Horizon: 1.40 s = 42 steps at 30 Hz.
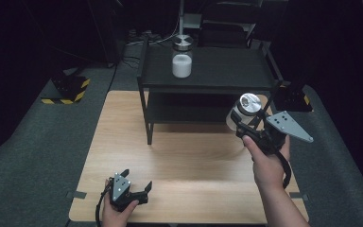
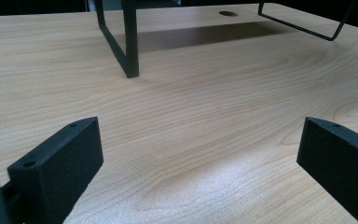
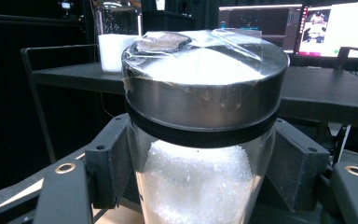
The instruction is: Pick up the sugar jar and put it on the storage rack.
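A clear glass jar (image 1: 244,109) with a steel lid and white granules inside hangs above the table's right side, level with the rack's top shelf, and my right gripper (image 1: 246,125) is shut on its body below the lid. In the right gripper view the jar (image 3: 200,107) stands upright between the two black jaws of the right gripper (image 3: 200,168). A second, similar jar (image 1: 181,57) (image 3: 115,44) stands on the top of the black rack (image 1: 217,75). My left gripper (image 1: 137,180) (image 2: 200,140) rests open on the wooden table (image 1: 189,161) near the front edge, with nothing between its jaws.
The rack's lower shelf (image 1: 184,111) is dark and I cannot tell what lies on it. One rack leg (image 2: 130,46) stands ahead of the left gripper. Monitors (image 3: 307,23) glow behind the rack. Grey floor surrounds the table.
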### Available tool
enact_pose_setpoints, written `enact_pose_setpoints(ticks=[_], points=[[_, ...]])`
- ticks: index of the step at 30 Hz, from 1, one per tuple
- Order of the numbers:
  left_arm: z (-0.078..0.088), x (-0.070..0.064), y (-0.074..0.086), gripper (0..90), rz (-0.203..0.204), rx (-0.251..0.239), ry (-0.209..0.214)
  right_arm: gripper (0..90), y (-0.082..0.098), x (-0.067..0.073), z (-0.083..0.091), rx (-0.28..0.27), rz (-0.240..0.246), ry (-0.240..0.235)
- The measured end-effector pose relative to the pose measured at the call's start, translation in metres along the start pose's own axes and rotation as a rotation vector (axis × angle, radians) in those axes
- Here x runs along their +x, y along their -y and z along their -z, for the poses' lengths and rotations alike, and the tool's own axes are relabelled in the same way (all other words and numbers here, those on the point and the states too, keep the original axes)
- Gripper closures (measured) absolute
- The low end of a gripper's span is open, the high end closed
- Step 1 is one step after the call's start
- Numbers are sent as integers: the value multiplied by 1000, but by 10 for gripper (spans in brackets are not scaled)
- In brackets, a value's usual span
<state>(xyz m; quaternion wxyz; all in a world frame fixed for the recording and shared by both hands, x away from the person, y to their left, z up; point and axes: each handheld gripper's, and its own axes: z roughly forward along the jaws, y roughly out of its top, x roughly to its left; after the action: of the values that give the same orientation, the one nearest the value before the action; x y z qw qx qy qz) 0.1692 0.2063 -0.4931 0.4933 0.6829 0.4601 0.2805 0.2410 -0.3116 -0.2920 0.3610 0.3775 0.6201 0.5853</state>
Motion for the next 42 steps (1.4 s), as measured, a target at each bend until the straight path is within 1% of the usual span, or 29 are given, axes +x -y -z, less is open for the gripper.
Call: enact_pose_setpoints(ticks=[4, 7, 10, 14, 15, 16, 19, 22, 24, 27, 33, 36, 42], points=[[0, 0, -1, 6, -4, 4, 1, 307, -6, 1, -4, 0, 6, 1], [0, -1, -2, 6, -19, 12, 0, 306, -11, 1, -8, -1, 12, 4], [-1, -2, -2, 6, -27, 14, 0, 307, -17, 1, -10, -4, 9, 7], [-1, -3, -4, 6, -36, 24, -3, 307, -27, 1, -14, -10, 18, 15], [-1, -3, -4, 6, -36, 24, -3, 307, -27, 1, -14, -10, 18, 15], [-1, -3, -3, 6, -33, 21, -1, 307, -33, 1, -16, -18, 19, 24], [-1, -2, -3, 6, -31, 20, 0, 306, -39, -1, -19, -22, 21, 28], [-1, -1, -3, 6, -32, 21, 4, 307, -42, -1, -21, -25, 23, 35], [-1, -1, -3, 6, -31, 21, 4, 307, -46, -4, -23, -27, 12, 35], [0, 0, -3, 6, -26, 21, 6, 307, -50, -3, -26, -34, 19, 46], [0, 0, -3, 6, -24, 20, 6, 307, -58, 0, -32, -44, 37, 50], [0, 1, -3, 6, -17, 18, 7, 307, -62, 0, -36, -45, 38, 55], [1, 2, -2, 6, -16, 18, 8, 307, -68, -1, -49, -35, 39, 74]])
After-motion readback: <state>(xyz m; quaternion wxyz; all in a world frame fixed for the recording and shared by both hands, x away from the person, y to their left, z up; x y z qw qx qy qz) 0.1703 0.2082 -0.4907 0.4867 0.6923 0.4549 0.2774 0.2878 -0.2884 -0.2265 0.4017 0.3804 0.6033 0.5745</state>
